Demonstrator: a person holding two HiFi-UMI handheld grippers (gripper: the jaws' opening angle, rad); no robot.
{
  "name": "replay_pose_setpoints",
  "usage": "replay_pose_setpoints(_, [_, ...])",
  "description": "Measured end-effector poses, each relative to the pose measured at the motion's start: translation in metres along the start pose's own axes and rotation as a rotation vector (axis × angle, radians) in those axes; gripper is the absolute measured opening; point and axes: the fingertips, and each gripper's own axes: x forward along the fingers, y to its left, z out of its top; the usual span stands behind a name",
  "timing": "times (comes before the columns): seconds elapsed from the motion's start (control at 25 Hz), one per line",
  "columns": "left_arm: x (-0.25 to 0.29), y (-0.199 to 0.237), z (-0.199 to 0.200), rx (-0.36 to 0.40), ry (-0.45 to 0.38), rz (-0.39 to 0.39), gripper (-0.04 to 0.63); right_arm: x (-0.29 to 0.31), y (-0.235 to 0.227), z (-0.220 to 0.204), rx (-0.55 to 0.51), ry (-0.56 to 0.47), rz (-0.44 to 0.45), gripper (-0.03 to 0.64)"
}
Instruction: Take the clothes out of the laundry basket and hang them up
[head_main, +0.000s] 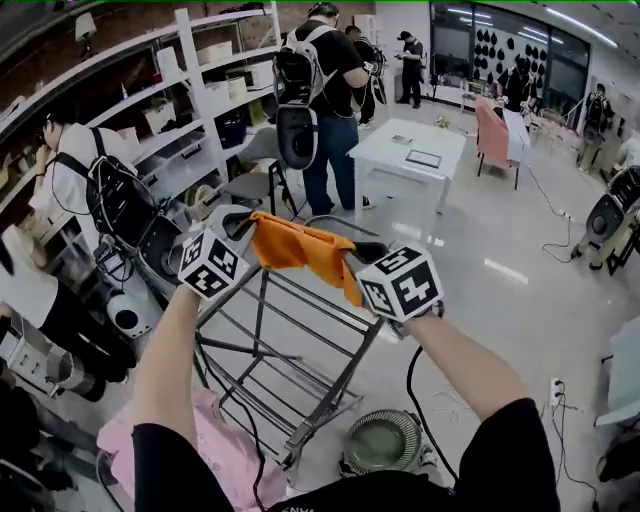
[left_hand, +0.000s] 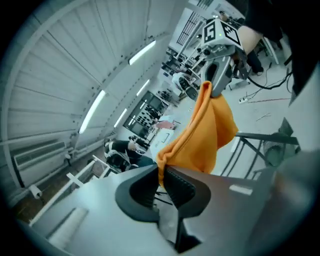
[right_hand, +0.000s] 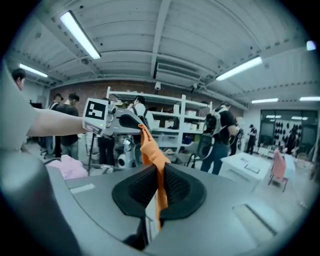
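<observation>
An orange cloth (head_main: 300, 246) is stretched between my two grippers above the top rail of a grey metal drying rack (head_main: 290, 345). My left gripper (head_main: 243, 228) is shut on the cloth's left end, and my right gripper (head_main: 358, 258) is shut on its right end. In the left gripper view the orange cloth (left_hand: 210, 127) runs from my jaws (left_hand: 161, 176) up to the right gripper (left_hand: 220, 65). In the right gripper view a thin fold of the cloth (right_hand: 152, 155) is pinched between the pads (right_hand: 172, 186) and leads to the left gripper (right_hand: 120, 120).
Pink clothes (head_main: 215, 440) lie in a heap on the floor at the rack's lower left. A round fan-like object (head_main: 383, 440) sits by the rack's foot. People (head_main: 325, 90) stand near white shelving (head_main: 190, 90) and a white table (head_main: 410, 150); another person (head_main: 80, 175) is at the left.
</observation>
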Motion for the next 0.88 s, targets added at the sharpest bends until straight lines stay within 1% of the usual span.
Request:
replay_pose_setpoints(0.08, [-0.014, -0.038, -0.043, -0.028, 0.056, -0.070, 0.029, 0.015, 0.047, -0.039, 0.039, 0.056, 0.112, 0.018])
replay_pose_setpoints(0.16, [-0.032, -0.068, -0.080, -0.038, 0.102, -0.130, 0.029, 0.024, 0.092, -0.065, 0.075, 0.092, 0.206, 0.018])
replay_pose_setpoints(0.2, [-0.042, -0.080, -0.096, -0.037, 0.122, -0.156, 0.029, 0.027, 0.112, -0.075, 0.094, 0.105, 0.244, 0.018])
replay_pose_setpoints(0.28, [-0.061, -0.103, -0.122, -0.026, 0.156, -0.199, 0.029, 0.033, 0.145, -0.092, 0.125, 0.127, 0.292, 0.018])
replay_pose_setpoints(0.36, [-0.077, -0.124, -0.144, 0.013, 0.197, -0.240, 0.029, 0.038, 0.169, -0.109, 0.145, 0.148, 0.319, 0.018])
replay_pose_setpoints(0.44, [-0.090, -0.143, -0.163, 0.068, 0.241, -0.279, 0.029, 0.044, 0.191, -0.125, 0.167, 0.171, 0.346, 0.018])
replay_pose_setpoints(0.56, [-0.105, -0.168, -0.186, 0.126, 0.294, -0.319, 0.029, 0.048, 0.221, -0.146, 0.186, 0.204, 0.381, 0.018])
replay_pose_setpoints(0.72, [-0.117, -0.197, -0.207, 0.203, 0.348, -0.377, 0.029, 0.053, 0.240, -0.168, 0.191, 0.247, 0.387, 0.018])
replay_pose_setpoints(0.88, [-0.123, -0.226, -0.220, 0.237, 0.386, -0.445, 0.029, 0.052, 0.252, -0.186, 0.175, 0.287, 0.397, 0.018])
